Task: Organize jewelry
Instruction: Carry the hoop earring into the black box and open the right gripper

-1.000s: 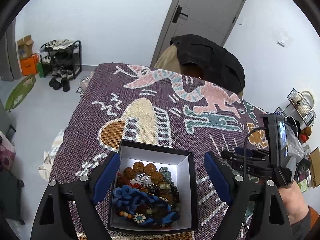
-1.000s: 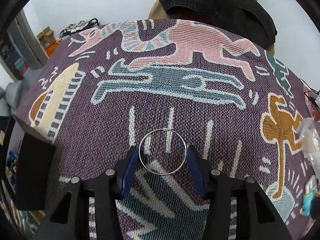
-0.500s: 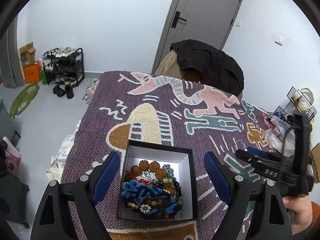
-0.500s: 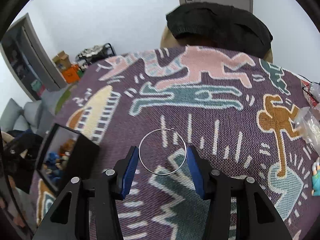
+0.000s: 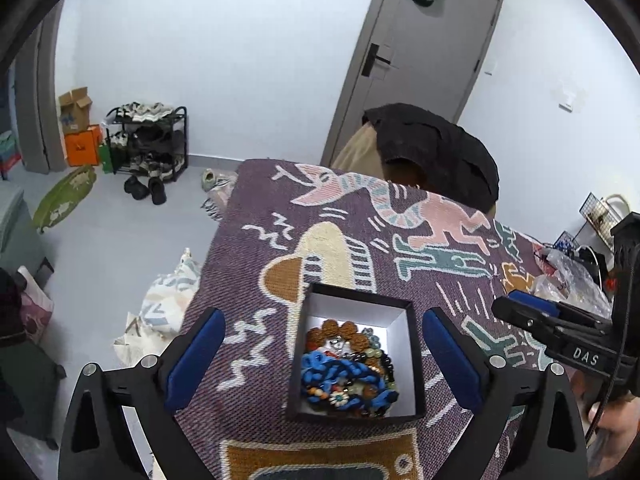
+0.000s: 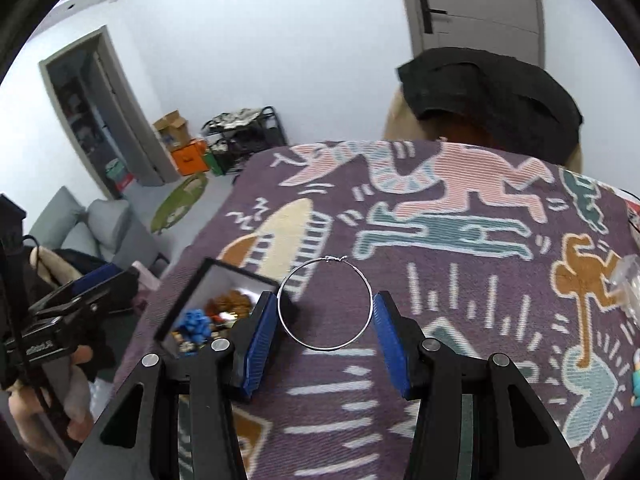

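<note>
Thin silver wire hoop earring [image 6: 325,303] sits pinched between the blue pads of the right claw [image 6: 326,322], held upright in the air above the table w/ its tiny clasp at the top; pads press on both sides of the ring, so claw is half closed on it. Below and to the left in the right wrist view is the small black square box w/ white lining [image 6: 224,280], open, on the purple woven cloth w/ cartoon figures [image 6: 460,320] that covers the table. Box holds a heap of jewelry: a bright blue beaded piece [image 5: 340,376], brown knobbly bead bracelet [image 5: 340,328], dark and green beads mixed in; can't make out each item. Left claw [image 5: 322,354] hangs over the box w/ jaws wide, its blue pads well outside both box walls, not touching it; jaws have just been opening further, box between them but ungripped. In the left wrist view the right claw [image 5: 520,308] shows at the right edge, a bare hand [image 5: 612,428] under it. Crinkled clear plastic bags [image 5: 568,276] lie near the table's right side. Beyond the table: a dark garment draped over a tan chair back [image 5: 436,152], grey door [image 5: 420,60], black shoe rack [image 5: 148,140] by the white wall, orange box [image 5: 82,148] beside it.
</note>
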Tool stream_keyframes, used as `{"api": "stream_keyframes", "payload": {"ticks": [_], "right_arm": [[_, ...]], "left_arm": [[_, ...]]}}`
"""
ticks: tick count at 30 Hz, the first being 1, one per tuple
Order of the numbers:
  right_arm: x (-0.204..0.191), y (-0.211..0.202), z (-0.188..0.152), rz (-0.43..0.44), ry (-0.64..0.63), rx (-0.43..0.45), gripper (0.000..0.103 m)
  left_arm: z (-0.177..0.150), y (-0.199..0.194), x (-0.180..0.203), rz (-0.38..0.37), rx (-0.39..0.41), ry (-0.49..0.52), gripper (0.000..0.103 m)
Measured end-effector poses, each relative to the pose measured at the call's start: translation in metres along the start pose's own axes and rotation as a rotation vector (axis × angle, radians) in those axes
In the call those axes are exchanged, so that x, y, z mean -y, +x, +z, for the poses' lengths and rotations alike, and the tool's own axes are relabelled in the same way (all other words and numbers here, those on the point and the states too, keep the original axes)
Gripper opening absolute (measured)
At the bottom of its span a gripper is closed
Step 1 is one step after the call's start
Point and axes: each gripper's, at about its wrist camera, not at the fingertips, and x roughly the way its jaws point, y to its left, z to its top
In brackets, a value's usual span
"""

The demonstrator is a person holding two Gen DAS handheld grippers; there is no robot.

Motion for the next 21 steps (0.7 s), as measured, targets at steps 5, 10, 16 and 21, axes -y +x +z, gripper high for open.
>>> {"api": "stream_keyframes", "payload": {"ticks": [5,10,16,21], "right_arm": [[-0.024,0.006,-0.002,0.045,-0.043,-0.015,0.05],[-0.046,0.018,-0.004,0.072,-0.074,-0.041,0.05],[-0.066,0.036,-0.003,0.113,-0.084,-0.062,0.051],[-0.077,0.052,0.001,0.138,-0.085,-0.09,0.054]], "left_arm": [[-0.002,-0.007,-0.015,0.013,0.015,-0.017,0.099],[-0.004,-0.011,-0.031,0.016,0.021,-0.04,0.099],[-0.008,-0.011,-0.043,0.021,0.018,-0.059,0.099],[-0.009,-0.012,-0.047,0.024,0.017,-0.063,0.099]]}}
